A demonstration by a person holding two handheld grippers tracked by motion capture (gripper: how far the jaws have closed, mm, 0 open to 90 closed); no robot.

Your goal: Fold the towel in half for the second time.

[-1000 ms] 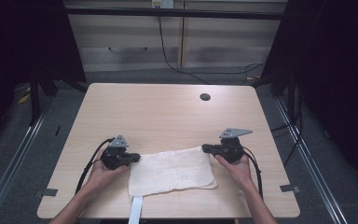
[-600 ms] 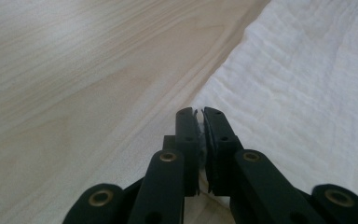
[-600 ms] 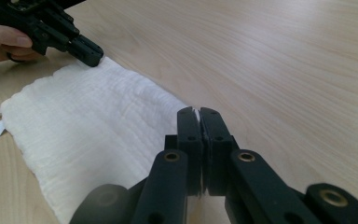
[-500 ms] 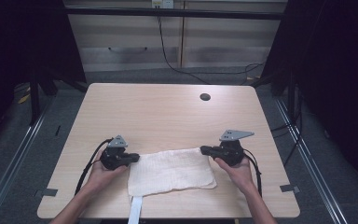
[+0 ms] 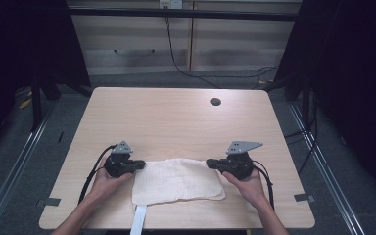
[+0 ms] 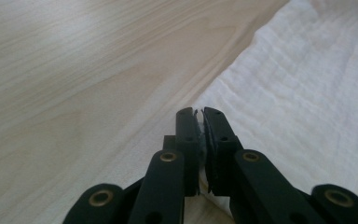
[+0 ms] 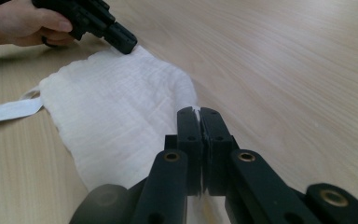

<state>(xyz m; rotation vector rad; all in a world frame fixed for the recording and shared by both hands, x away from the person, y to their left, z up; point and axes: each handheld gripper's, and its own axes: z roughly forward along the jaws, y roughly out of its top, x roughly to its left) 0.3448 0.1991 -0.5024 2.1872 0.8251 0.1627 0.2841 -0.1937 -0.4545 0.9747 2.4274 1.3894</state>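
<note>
1. The white crinkly cloth point(image 5: 176, 180) lies flat on the light wooden table point(image 5: 176, 122), low in the middle of the high view, close to the near edge.
2. A white fabric strap point(image 5: 138, 223) hangs from the cloth's lower left corner, over the table's near edge.
3. The left black gripper point(image 5: 140, 165) sits at the lower left of the high view, held in a hand point(image 5: 103, 183). Its tip is at the cloth's upper left corner.
4. In the left gripper view the jaws are pressed together at the bottom middle, with a thin bit of cloth point(image 6: 307, 93) pinched between them.
5. The right black gripper point(image 5: 210, 162) sits at the lower right, held in the other hand point(image 5: 247, 185). Its tip is at the cloth's upper right corner.
6. In the right gripper view the jaws are squeezed tight on the cloth's point(image 7: 116, 112) edge. The left gripper point(image 7: 126, 44) shows at the upper left, at the far corner.
7. Farther back, a small round dark hole point(image 5: 215, 102) sits near the table's far edge, right of the middle.
8. Behind the table, at the top of the view, stands a pale cabinet point(image 5: 176, 44) with a black cable point(image 5: 176, 54) hanging in front.
</note>
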